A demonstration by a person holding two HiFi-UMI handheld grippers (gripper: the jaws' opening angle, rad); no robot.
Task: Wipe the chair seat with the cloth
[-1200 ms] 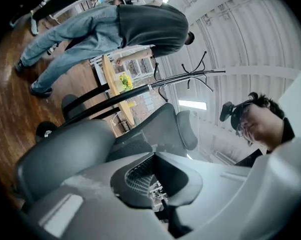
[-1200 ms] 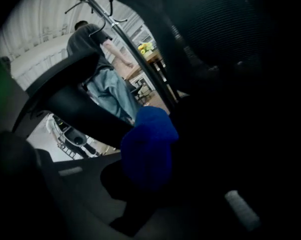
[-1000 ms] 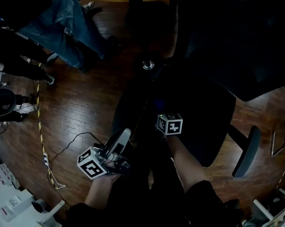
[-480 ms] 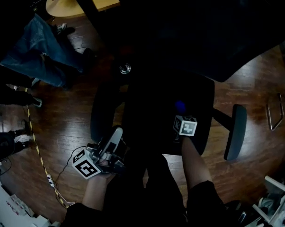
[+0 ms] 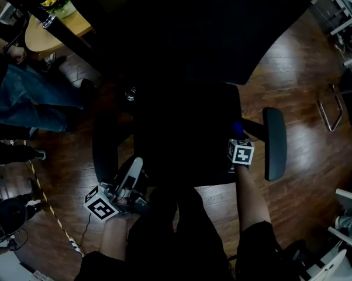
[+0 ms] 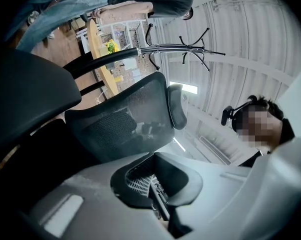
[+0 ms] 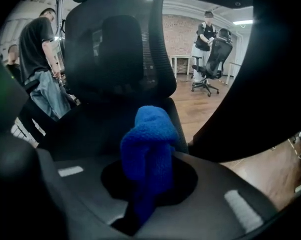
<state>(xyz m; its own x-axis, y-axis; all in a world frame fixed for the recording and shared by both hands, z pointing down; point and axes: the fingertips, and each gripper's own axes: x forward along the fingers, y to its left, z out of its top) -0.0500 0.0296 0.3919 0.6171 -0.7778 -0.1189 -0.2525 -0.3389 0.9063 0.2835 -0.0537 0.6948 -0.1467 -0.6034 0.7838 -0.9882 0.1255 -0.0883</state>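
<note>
two grippers are in play, and since half a second ago the right gripper (image 7: 149, 184) has moved outward across the chair seat (image 5: 182, 139), from the middle-right toward the seat's right edge. its jaws are clamped on a bunched blue cloth (image 7: 148, 149), which stands up between them and lies low over the seat at that right edge, just inside the right armrest (image 5: 275, 142). whether the cloth presses on the seat cannot be told in the dark head view. the left gripper (image 6: 156, 201) stays off the seat's front-left corner, below the left armrest (image 5: 102, 151), jaws closed together with nothing between them, pointing up past the mesh backrest (image 6: 125, 119). the whole view has also swung, so the backrest now fills the top of the head view.

most of the seat to the left of the cloth is bare. to the right, the armrest stands close, with wooden floor (image 5: 307, 92) beyond it. a person in jeans (image 5: 30, 101) stands near the chair's left side, by a round wooden surface (image 5: 50, 31).
</note>
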